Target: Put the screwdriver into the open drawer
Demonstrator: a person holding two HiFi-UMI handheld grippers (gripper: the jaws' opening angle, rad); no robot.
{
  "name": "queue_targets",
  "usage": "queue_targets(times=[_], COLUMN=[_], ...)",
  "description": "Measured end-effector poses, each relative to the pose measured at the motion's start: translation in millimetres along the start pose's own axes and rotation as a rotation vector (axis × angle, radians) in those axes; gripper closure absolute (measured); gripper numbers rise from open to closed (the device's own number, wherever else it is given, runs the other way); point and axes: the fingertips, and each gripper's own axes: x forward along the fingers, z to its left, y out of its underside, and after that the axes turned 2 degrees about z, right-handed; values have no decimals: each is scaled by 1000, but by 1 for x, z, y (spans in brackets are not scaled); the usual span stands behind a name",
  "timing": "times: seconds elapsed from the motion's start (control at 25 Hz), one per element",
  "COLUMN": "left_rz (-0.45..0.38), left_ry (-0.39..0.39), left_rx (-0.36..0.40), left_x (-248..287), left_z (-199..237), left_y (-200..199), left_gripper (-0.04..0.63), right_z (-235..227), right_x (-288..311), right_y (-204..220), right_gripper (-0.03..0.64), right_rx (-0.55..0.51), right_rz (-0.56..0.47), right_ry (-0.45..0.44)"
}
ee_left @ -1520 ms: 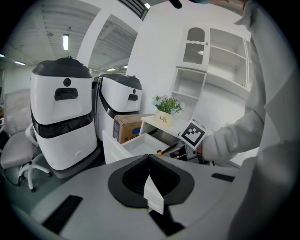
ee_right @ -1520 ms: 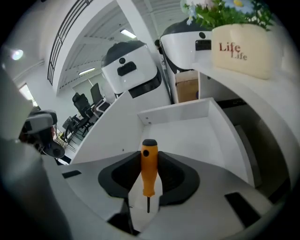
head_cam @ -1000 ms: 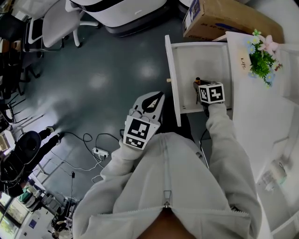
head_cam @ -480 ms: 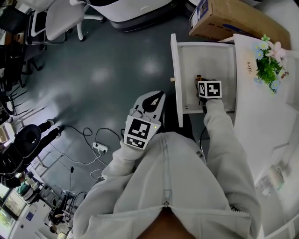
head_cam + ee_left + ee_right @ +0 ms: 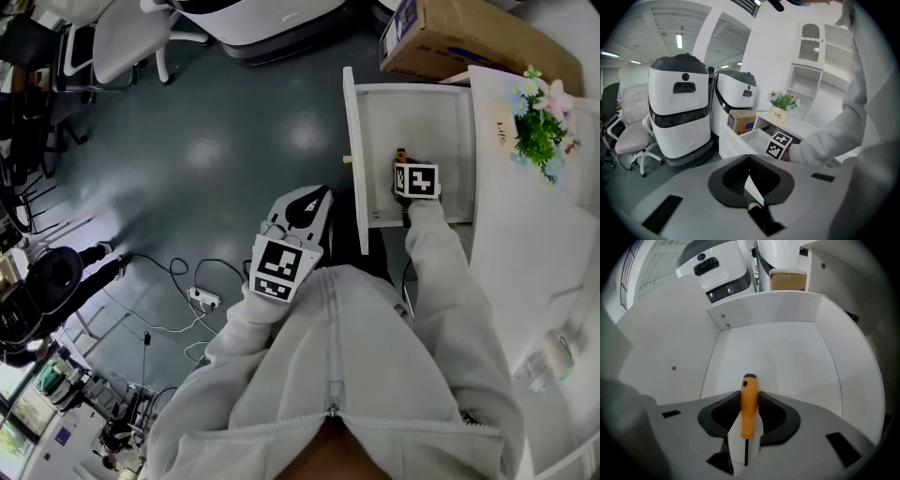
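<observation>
The right hand-held gripper (image 5: 750, 397) is clamping the orange screwdriver (image 5: 749, 416) by its handle and has been tipping slightly steeper inside the open drawer (image 5: 787, 362), so letting go looks near. The left hand-held gripper (image 5: 749, 180) is hanging closed and empty over the grey floor (image 5: 187, 169). A potted plant (image 5: 539, 131) is sitting on the white surface (image 5: 525, 216).

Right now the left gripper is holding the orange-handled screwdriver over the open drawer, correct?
Not quite: it is the right gripper that is shut on the orange-handled screwdriver over the open drawer, as the right gripper view shows. The left gripper is shut and empty.
</observation>
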Motion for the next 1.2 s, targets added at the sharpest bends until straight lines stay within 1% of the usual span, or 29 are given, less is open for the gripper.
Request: queue_targets(times=[0.08,0.16,0.28,0.36,0.48,0.6,0.84,0.96,1.2], left_rz=[-1,-7,-15,-17,-24,-40,-72,-96,-144], left_ry=[5,11,22,34,59,85,124,138,178], left_rx=[6,12,24,35,56,84,131,147,190], left_x=[0,-1,-3,-4,-6,-9,-16,-23,-40], left_z=[-1,-2,-2,-3,-7,-9,-10,-8,-4], left_y=[-1,-3,-6,-8,-11,-18,-28,-34,-44], left_gripper=[578,578,578,578,578,578,578,578,578], right_z=[-4,-10,-11,-7,-9,-9,11,21,43], right_x=[-2,-2,-10,-20,-30,-48,-93,-117,-162], right_y=[2,7,8,7,7,4,-2,7,30], right_gripper=[474,443,388,370,348,337,327,327,327], right_rx=[14,40,88,103,134,169,240,281,379], right_rz=[-7,-21,-49,-65,-104,-176,-349,-421,-531], right_ry=[21,37,18,-3,11,18,-36,-46,-45])
